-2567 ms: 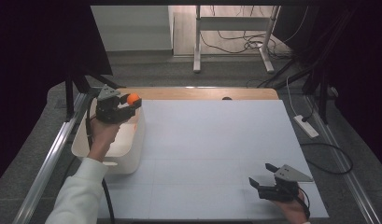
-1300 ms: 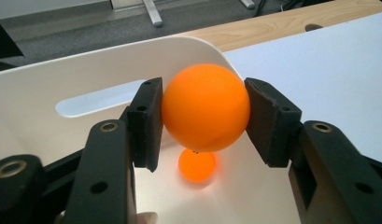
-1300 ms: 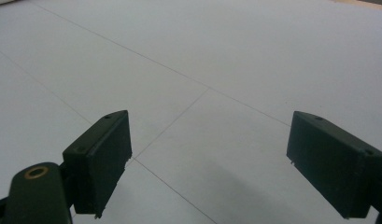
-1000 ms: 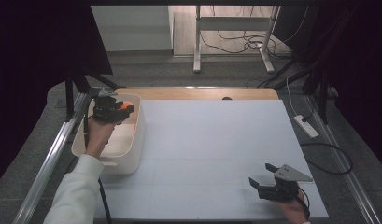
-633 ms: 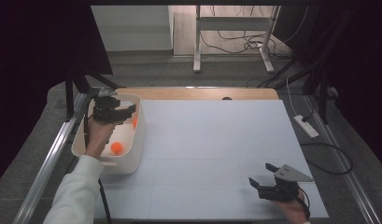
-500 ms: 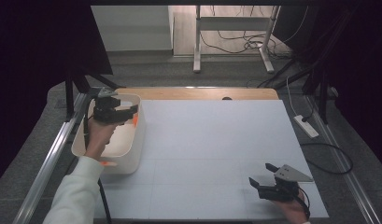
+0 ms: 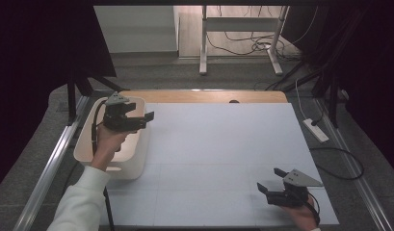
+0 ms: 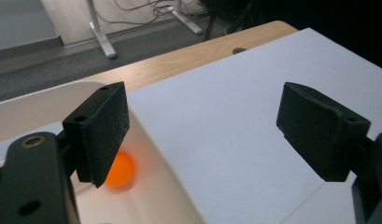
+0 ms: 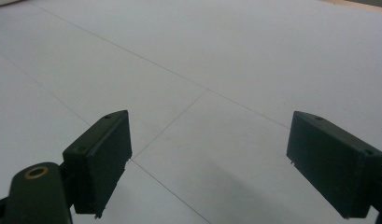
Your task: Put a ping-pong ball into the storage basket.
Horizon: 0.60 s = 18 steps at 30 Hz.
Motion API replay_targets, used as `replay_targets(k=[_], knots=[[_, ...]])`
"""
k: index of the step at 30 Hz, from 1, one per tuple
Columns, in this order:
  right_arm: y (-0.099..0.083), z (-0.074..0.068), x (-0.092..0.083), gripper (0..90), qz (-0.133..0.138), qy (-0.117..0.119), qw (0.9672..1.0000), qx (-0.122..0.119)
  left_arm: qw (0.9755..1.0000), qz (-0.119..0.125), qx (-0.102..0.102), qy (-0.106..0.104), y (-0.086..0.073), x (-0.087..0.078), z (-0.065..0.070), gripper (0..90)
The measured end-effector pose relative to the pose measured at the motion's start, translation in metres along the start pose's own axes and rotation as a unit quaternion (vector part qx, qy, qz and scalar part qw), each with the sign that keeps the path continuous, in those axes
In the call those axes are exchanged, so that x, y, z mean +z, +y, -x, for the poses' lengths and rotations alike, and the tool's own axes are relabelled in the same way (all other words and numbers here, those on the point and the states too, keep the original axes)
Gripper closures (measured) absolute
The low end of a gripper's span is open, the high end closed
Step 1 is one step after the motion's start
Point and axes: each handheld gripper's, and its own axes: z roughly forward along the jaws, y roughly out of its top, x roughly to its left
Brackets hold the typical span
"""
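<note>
The left gripper view shows the left claw point(image 8: 202, 135) released, its jaws having just been opening with nothing between them, above the right wall of the cream plastic tub point(image 8: 156, 154). The small orange ball point(image 8: 118, 170) lies on the tub's floor, partly behind the left jaw. In the high view the right claw point(image 7: 270, 180) hangs released near the white bench point(image 7: 218, 144) front right corner, well apart from the tub.

Dim room, black at the sides; overhead light makes the flat white table top point(image 7: 223, 154) brightest. Soft shadows under the black gripper jaws. Close-up jaws slightly soft; small orange ball point(image 8: 119, 169) glows, blurred.
</note>
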Motion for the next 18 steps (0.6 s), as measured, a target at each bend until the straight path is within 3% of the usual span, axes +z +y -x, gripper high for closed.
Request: replay_targets(k=[11, 18], knots=[[0.001, 0.003, 0.007, 13.9, -0.001, 0.008, 1.0000, 0.001, 0.9988, 0.026, 0.016, -0.038, 0.000, -0.012, 0.024, 19.1], [0.001, 0.002, 0.005, 13.9, 0.002, 0.011, 0.9999, -0.002, 0.9966, 0.038, 0.024, -0.069, -0.004, -0.015, 0.043, 19.8]])
